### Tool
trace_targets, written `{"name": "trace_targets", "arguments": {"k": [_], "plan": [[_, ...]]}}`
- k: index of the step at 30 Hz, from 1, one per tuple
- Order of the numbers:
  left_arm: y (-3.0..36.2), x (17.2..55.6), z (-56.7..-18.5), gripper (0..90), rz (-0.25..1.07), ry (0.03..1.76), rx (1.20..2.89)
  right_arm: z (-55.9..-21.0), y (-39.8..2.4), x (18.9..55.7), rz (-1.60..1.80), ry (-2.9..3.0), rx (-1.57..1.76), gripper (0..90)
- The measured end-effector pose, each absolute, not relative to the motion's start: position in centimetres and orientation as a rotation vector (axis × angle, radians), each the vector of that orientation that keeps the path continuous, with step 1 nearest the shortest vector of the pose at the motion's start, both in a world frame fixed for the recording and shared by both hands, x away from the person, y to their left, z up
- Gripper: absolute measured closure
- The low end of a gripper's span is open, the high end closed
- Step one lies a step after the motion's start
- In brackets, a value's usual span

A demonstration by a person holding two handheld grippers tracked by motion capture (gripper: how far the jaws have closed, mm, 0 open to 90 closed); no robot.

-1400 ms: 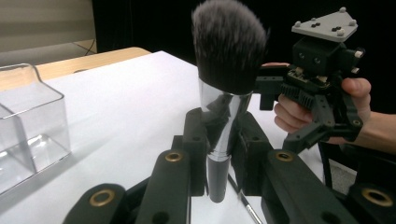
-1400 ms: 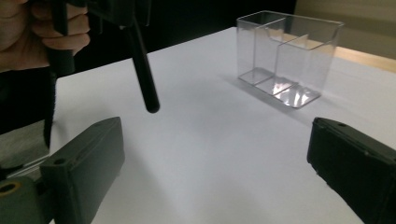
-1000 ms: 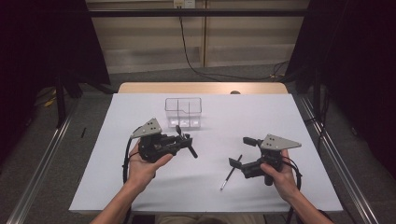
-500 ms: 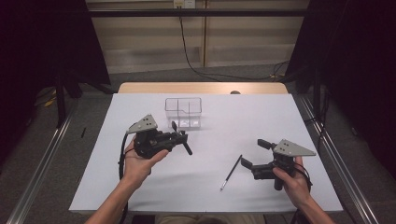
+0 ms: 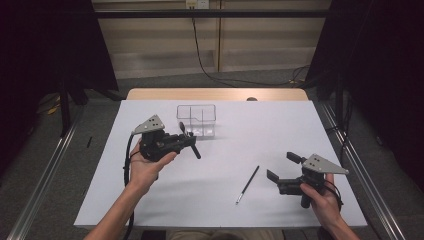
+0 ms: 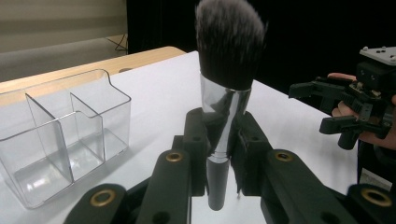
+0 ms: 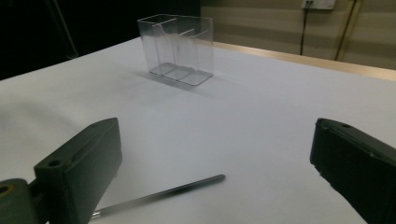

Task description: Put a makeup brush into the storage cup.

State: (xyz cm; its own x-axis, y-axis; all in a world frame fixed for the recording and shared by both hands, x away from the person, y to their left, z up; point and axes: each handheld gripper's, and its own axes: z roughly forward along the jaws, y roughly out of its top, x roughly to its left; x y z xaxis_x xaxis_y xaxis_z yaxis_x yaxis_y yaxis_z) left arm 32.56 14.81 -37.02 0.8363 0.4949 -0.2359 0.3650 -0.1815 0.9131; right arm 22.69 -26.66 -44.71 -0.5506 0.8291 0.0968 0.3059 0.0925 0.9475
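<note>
Clear plastic organiser now sits just beside the left gripper, which has moved closer, jaws clenched on a makeup brush. Right gripper has drawn back, jaws released, leaving the pencil on the tabletop.

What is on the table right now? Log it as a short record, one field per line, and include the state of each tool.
surface: white table
organizer: clear divided organizer, empty, upright at the far middle
left tool: left tool shut on a makeup brush, bristles up, beside the organizer
right tool: right tool open, holding nothing
loose item: thin black pencil-like stick lying flat on the table, just ahead of the right tool
</note>
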Motion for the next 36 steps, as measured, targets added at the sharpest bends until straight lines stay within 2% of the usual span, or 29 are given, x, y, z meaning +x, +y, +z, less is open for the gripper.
{"name": "trace_targets", "arguments": {"k": [36], "plan": [[12.2, 37.8, -34.5, 78.1, 0.211, 0.697, 1.783, -44.9, -26.9, 21.8, 1.512, 1.861, 1.093, 0.0]]}}
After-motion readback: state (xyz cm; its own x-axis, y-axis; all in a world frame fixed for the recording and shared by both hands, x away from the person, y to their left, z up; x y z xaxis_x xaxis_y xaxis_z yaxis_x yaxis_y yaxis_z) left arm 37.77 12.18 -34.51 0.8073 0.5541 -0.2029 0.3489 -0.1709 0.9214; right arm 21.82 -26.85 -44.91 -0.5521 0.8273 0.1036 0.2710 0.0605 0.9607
